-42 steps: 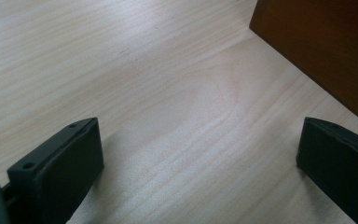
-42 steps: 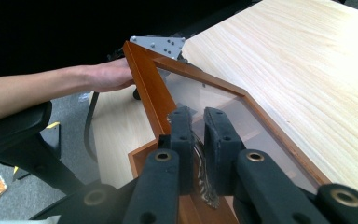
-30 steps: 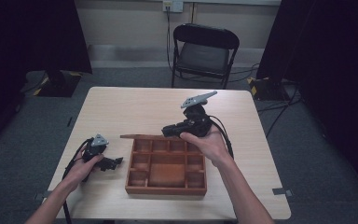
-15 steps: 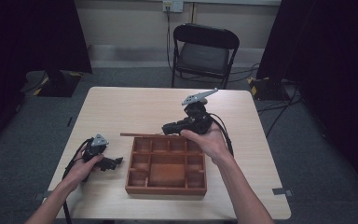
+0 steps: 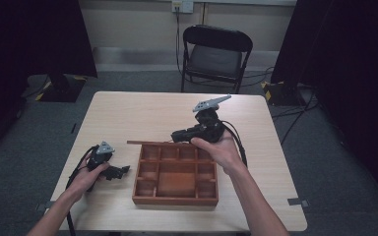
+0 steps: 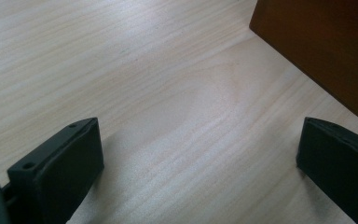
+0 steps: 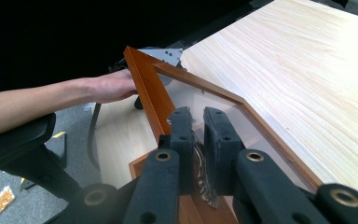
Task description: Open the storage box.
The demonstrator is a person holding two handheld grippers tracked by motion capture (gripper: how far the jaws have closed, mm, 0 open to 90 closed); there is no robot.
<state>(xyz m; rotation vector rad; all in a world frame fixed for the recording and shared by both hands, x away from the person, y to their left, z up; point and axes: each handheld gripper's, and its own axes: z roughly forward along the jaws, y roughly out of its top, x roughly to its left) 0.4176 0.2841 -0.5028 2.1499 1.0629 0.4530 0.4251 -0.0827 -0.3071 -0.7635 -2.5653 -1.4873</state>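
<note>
The right hand-held gripper (image 7: 198, 122) pinches the glass-paned wooden lid (image 7: 145, 88) raised above the compartmented brown wooden tray (image 5: 175, 198) on the pale wood counter (image 5: 138, 113). The left hand-held gripper (image 6: 200, 163), jaws spread, rests beside the tray.

Soft overhead light falls evenly on the pale wooden table (image 5: 142, 115); black curtains (image 5: 32, 37) swallow the room's edges; the close black jaws blur softly in both gripper views; faint shadows beneath.
</note>
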